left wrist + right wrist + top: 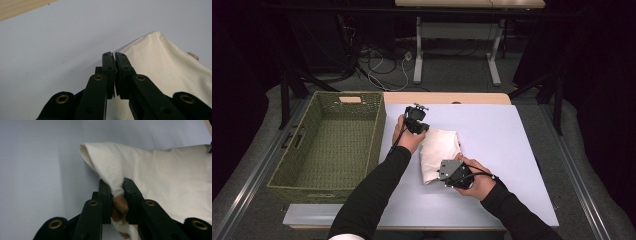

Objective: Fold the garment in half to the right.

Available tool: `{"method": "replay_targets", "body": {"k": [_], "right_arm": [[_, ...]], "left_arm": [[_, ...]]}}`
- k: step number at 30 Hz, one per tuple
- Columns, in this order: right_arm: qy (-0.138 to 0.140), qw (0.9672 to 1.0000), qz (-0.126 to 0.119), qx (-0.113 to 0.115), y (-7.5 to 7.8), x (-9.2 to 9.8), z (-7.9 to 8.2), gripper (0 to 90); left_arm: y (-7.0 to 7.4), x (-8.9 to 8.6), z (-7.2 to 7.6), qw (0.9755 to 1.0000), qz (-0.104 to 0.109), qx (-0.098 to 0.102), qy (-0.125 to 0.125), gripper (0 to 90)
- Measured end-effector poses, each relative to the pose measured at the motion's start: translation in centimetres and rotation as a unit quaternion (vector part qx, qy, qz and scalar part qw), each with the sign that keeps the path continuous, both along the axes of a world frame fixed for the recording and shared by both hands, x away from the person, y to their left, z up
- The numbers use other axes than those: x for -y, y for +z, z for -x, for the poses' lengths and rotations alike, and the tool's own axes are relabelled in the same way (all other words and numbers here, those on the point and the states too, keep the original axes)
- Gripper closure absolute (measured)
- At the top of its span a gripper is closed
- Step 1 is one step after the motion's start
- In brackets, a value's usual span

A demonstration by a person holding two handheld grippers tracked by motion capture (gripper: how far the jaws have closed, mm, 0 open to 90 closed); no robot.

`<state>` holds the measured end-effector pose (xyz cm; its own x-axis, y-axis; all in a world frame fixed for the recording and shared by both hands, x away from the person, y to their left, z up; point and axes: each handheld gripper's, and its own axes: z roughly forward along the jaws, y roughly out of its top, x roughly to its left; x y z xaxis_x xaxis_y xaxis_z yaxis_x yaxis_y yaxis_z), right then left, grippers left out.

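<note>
A cream cloth (pixel 439 150) lies folded in the middle of the pale table mat (pixel 507 150). My left gripper (pixel 423 130) is at the cloth's far left corner. In the left gripper view its jaws (pixel 114 55) are pressed together on the thin edge of the cloth (pixel 162 67), which rises to their tips. My right gripper (pixel 437 176) is at the cloth's near edge. It (pixel 116 183) is shut on a bunched fold of the cloth (pixel 170 175), with a brownish patch (pixel 120 203) of the fabric squeezed between the pads.
A green woven basket (pixel 374 127) stands at the left of the table, beside the mat. The wooden table edge (pixel 447 98) runs behind the mat. Past the table, cables (pixel 382 65) and a desk's white legs stand on the floor.
</note>
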<state>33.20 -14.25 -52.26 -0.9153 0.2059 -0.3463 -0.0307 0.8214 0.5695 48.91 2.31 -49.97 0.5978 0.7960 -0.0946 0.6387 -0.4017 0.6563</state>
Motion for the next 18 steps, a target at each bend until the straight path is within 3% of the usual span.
{"method": "replay_targets", "body": {"k": [10,15,18], "right_arm": [[0.014,0.9998,-0.007,0.015,1.4,-0.4,0.8,78.6],[0.022,0.9991,-0.013,0.034,2.4,-0.7,1.4,78.6],[0.035,0.9975,-0.014,0.06,3.0,-0.9,1.8,78.6]], "left_arm": [[1.6,-0.2,1.2,0.9999,0.012,0.004,0.006,86.7],[2.7,-0.5,2.0,0.9997,0.019,0.004,0.011,86.7],[3.4,-0.7,2.6,0.9997,0.02,0.007,0.012,86.7]]}}
